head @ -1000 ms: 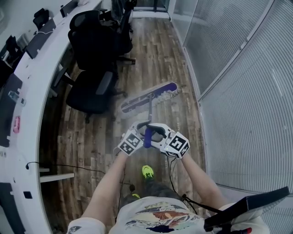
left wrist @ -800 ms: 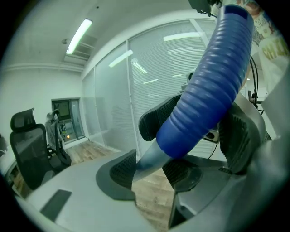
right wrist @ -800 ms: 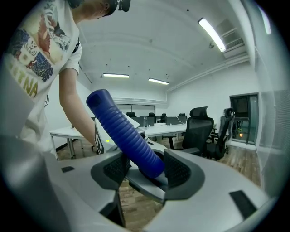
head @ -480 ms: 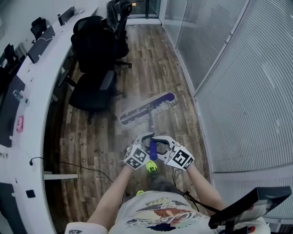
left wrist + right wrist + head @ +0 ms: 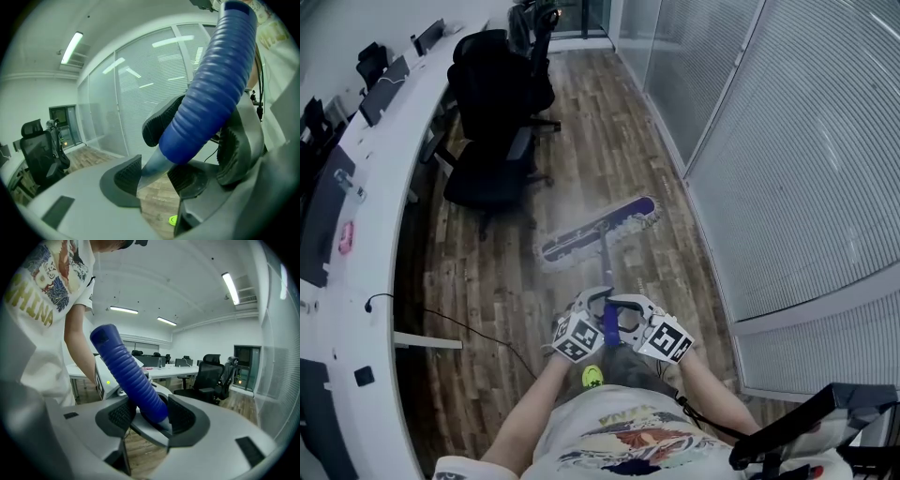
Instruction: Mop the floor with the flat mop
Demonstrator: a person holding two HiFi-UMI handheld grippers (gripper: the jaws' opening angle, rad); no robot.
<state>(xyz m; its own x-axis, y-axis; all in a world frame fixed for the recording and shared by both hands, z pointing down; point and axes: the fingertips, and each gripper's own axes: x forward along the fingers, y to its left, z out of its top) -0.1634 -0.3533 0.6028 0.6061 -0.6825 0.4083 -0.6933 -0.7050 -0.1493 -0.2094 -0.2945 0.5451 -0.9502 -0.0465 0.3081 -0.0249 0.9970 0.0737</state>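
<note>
Left tool (image 5: pixel 157 180), jaws just tightened, seemingly pinching the blue mop handle (image 5: pixel 126 376); right tool (image 5: pixel 147 416) likewise

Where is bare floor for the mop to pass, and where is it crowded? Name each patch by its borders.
Bare floor runs ahead of the mop head, between the office chairs and the glass wall. A smaller bare patch lies left of the mop head, toward the desk. Crowded: chairs against the desk; a cable trails nearby.
</note>
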